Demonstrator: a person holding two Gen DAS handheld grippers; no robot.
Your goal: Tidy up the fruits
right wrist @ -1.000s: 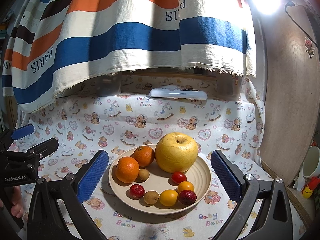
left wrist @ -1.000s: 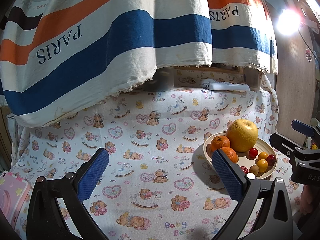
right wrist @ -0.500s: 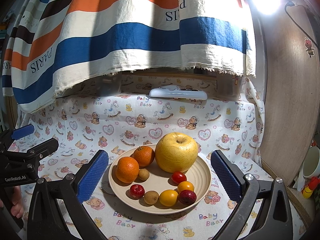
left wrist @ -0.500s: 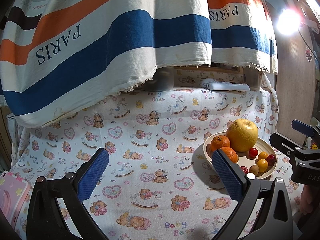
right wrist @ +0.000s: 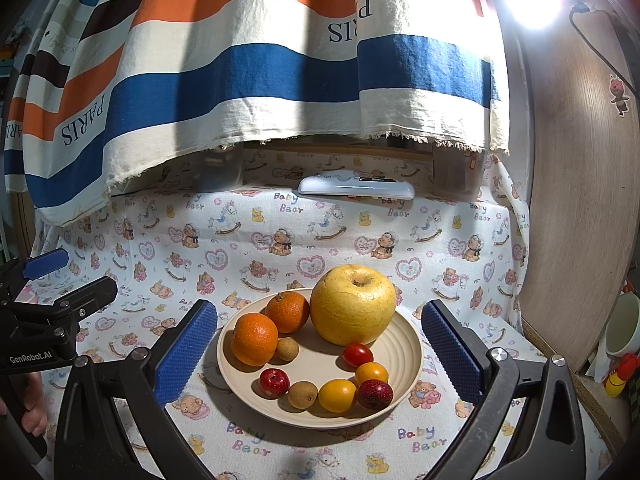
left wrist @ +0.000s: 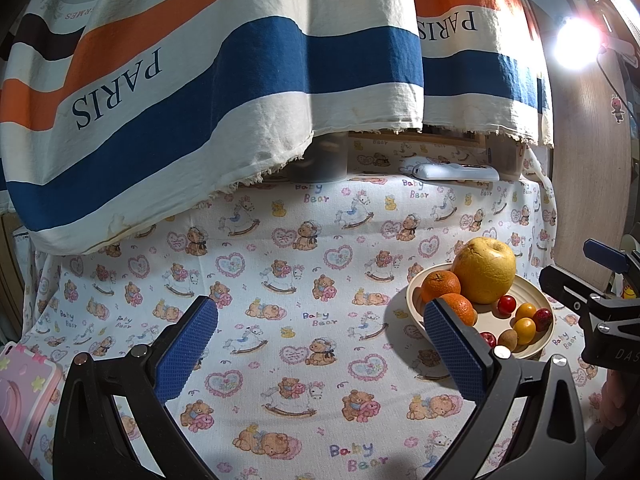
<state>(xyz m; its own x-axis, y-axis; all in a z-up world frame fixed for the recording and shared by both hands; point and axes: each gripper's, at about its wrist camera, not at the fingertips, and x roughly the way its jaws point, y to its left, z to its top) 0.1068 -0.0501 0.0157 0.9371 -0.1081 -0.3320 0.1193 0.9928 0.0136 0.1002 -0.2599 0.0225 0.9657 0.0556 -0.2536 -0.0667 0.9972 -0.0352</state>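
**Fruit plate sat loaded between spread right fingers**

A striped cloth [right wrist: 256, 80] printed with "PARIS" hung over the back of the scene, and beneath it a bear-print tablecloth [left wrist: 280, 280] covered the whole work surface. A wooden panel [right wrist: 580, 200] closed off the right side, near the plate.

The cream plate [right wrist: 404, 344] held all the fruit. Largest was a yellow pomelo [right wrist: 353, 304] at the back, touching one of two oranges [right wrist: 288, 311]; the second orange [right wrist: 254, 338] lay in front and to the left of the first. Along the front rim ran small pieces: a red fruit [right wrist: 274, 382], a brown fruit [right wrist: 303, 394], a yellow fruit [right wrist: 337, 395] and a dark red fruit [right wrist: 375, 394]. A cherry tomato [right wrist: 357, 354] and a small orange-yellow fruit [right wrist: 371, 373] sat nearer the centre, and another brown fruit [right wrist: 287, 348] rested against the front orange.

The right gripper [right wrist: 320, 348] was spread wide and held nothing, the plate lying between and just beyond its blue pads. The left gripper [left wrist: 320, 344] was likewise spread and empty, over bare tablecloth, with the plate [left wrist: 536, 308] off to its right. Open cloth stretched left of the plate. A white remote-like device [right wrist: 356, 188] lay at the back edge, well apart from the plate.
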